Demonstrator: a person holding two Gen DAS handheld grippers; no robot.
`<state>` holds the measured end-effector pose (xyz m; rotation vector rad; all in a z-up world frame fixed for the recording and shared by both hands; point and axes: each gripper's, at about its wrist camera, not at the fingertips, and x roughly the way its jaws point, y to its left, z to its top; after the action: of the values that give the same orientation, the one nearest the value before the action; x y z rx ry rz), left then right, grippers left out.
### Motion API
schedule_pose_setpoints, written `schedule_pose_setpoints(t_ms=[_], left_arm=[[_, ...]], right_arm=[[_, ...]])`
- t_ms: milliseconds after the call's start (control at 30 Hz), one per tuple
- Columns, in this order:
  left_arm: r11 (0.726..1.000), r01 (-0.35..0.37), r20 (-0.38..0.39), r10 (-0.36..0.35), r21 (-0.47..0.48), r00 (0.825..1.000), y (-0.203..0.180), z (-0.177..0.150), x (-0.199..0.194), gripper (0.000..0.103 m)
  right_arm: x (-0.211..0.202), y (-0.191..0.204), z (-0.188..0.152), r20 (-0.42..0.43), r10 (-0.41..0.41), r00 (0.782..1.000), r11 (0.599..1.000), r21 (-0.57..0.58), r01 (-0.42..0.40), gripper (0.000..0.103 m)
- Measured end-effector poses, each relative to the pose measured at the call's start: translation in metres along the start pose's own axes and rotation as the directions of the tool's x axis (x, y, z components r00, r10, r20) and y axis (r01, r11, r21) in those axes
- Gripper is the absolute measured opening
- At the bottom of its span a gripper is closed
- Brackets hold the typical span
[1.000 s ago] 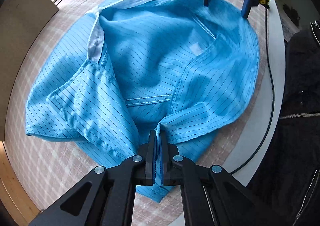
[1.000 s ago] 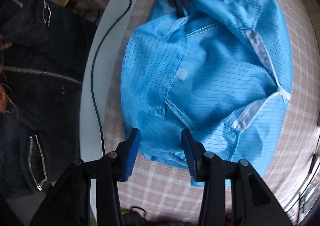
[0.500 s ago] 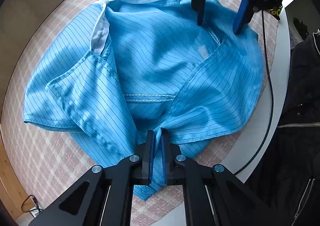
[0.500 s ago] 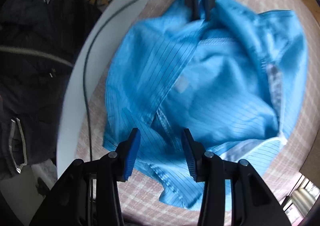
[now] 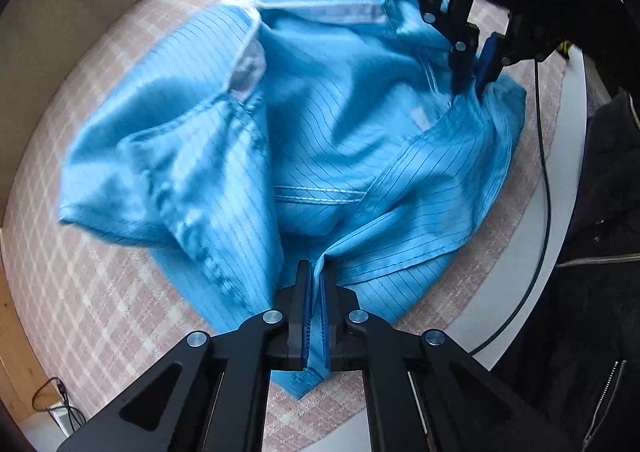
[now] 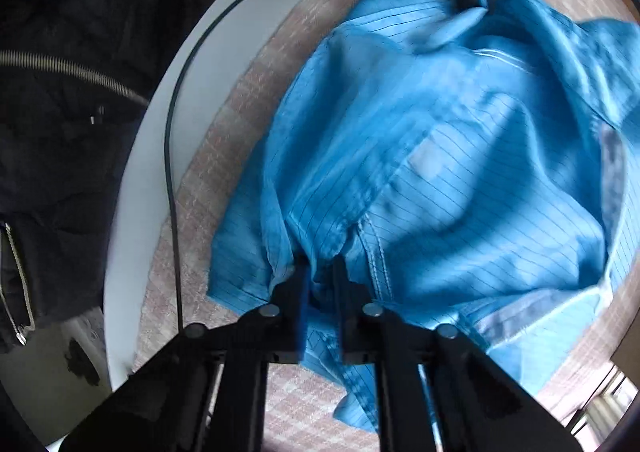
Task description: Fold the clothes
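Folding progress: blue garment lies bunched and rumpled on the checked table, flaps overlapping, no neat fold showing; flattening remains.
Left tongs: pressed together on a near hem, low over the table.
Right tongs: pinching the far-right edge.

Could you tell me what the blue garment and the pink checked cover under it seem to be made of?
Blue garment: probably thin synthetic weave; it shines slightly, carries fine dark stripes and creases softly. Checked cover: looks like matte woven cloth, its pale grid appearing textured; the exact fibre cannot be told.
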<state>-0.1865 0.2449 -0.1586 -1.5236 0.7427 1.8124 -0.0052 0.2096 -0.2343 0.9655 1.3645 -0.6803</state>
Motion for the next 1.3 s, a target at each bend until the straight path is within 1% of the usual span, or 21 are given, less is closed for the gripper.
schedule_pose_setpoints(t_ms=[100,200,267,367,433,467,500,567,600,633,667,700,800,833,867,933,1000,1067,1100,1167,1300], left_arm=[[0.996,-0.002,0.062,0.008,-0.084,0.998,0.016,0.000,-0.023,0.002],[0.986,-0.005,0.135,0.027,-0.165,0.990,0.031,-0.001,-0.050,0.002],[0.980,0.002,0.176,0.034,-0.201,0.984,0.036,0.000,-0.063,0.001],[0.970,0.037,0.238,0.022,-0.239,0.971,0.041,-0.002,-0.083,0.001],[0.960,0.079,0.275,-0.002,-0.268,0.962,0.045,-0.030,-0.092,0.001],[0.955,0.095,0.285,-0.012,-0.281,0.959,0.032,-0.039,-0.093,0.001],[0.949,0.108,0.285,-0.021,-0.295,0.958,0.040,-0.055,-0.087,0.001],[0.938,0.132,0.284,-0.038,-0.320,0.958,0.053,-0.086,-0.078,0.001],[0.936,0.140,0.281,-0.046,-0.324,0.958,0.044,-0.096,-0.085,0.001],[0.936,0.145,0.273,-0.055,-0.321,0.960,0.037,-0.106,-0.085,0.001],[0.943,0.142,0.250,-0.066,-0.300,0.966,0.037,-0.111,-0.064,0.001],[0.951,0.138,0.226,-0.075,-0.278,0.971,0.038,-0.117,-0.043,0.001],[0.966,0.159,0.147,-0.130,-0.205,0.981,0.021,-0.124,-0.016,0.006],[0.971,0.149,0.125,-0.127,-0.184,0.984,0.016,-0.124,-0.014,0.006],[0.976,0.142,0.106,-0.126,-0.164,0.986,0.011,-0.125,-0.014,0.006],[0.981,0.131,0.092,-0.118,-0.142,0.989,0.006,-0.128,-0.023,0.011],[0.986,0.113,0.088,-0.103,-0.126,0.991,0.001,-0.128,-0.032,0.012],[0.992,0.104,0.119,-0.094,-0.077,0.988,-0.017,-0.113,-0.029,0.015],[0.994,0.099,0.134,-0.091,-0.053,0.987,-0.027,-0.106,-0.028,0.021],[0.996,0.086,0.166,-0.085,-0.004,0.983,-0.045,-0.092,-0.026,0.026],[0.994,0.057,0.228,-0.077,0.091,0.971,-0.082,-0.062,-0.022,0.027]], right_arm=[[-0.028,-0.007,-0.009,0.066,-0.034,0.997,0.995,0.093,0.028,0.005],[-0.057,-0.014,-0.027,0.130,-0.105,0.986,0.975,0.206,0.077,0.005],[-0.077,-0.021,-0.042,0.198,-0.137,0.970,0.948,0.310,0.071,0.005],[-0.106,-0.038,-0.071,0.293,-0.225,0.929,0.890,0.450,0.073,0.004],[-0.118,-0.065,-0.114,0.348,-0.285,0.893,0.843,0.534,0.061,0.004],[-0.120,-0.065,-0.159,0.389,-0.314,0.866,0.812,0.583,0.033,0.004],[-0.122,-0.062,-0.188,0.440,-0.337,0.832,0.779,0.626,-0.016,0.004],[-0.124,-0.052,-0.204,0.552,-0.362,0.752,0.726,0.672,-0.143,0.004],[-0.129,-0.055,-0.214,0.593,-0.365,0.718,0.716,0.672,-0.191,0.004],[-0.129,-0.051,-0.212,0.613,-0.361,0.702,0.718,0.663,-0.210,0.004],[-0.129,-0.044,-0.217,0.609,-0.348,0.713,0.730,0.653,-0.201,0.004],[-0.132,-0.036,-0.228,0.595,-0.331,0.732,0.746,0.641,-0.183,0.004],[-0.128,-0.021,-0.211,0.526,-0.276,0.804,0.784,0.608,-0.128,0.008],[-0.126,-0.016,-0.203,0.499,-0.258,0.827,0.796,0.596,-0.111,0.017],[-0.126,-0.013,-0.200,0.502,-0.231,0.833,0.801,0.584,-0.130,0.027],[-0.127,-0.011,-0.216,0.558,-0.208,0.804,0.786,0.584,-0.202,0.039],[-0.124,-0.012,-0.233,0.615,-0.242,0.750,0.753,0.607,-0.254,0.044],[-0.120,-0.017,-0.251,0.631,-0.325,0.704,0.688,0.669,-0.282,0.054],[-0.114,-0.022,-0.259,0.625,-0.353,0.696,0.639,0.705,-0.308,0.054],[-0.100,-0.033,-0.278,0.600,-0.395,0.696,0.524,0.769,-0.365,0.054],[-0.062,-0.053,-0.291,0.526,-0.429,0.735,0.298,0.850,-0.434,0.054]])
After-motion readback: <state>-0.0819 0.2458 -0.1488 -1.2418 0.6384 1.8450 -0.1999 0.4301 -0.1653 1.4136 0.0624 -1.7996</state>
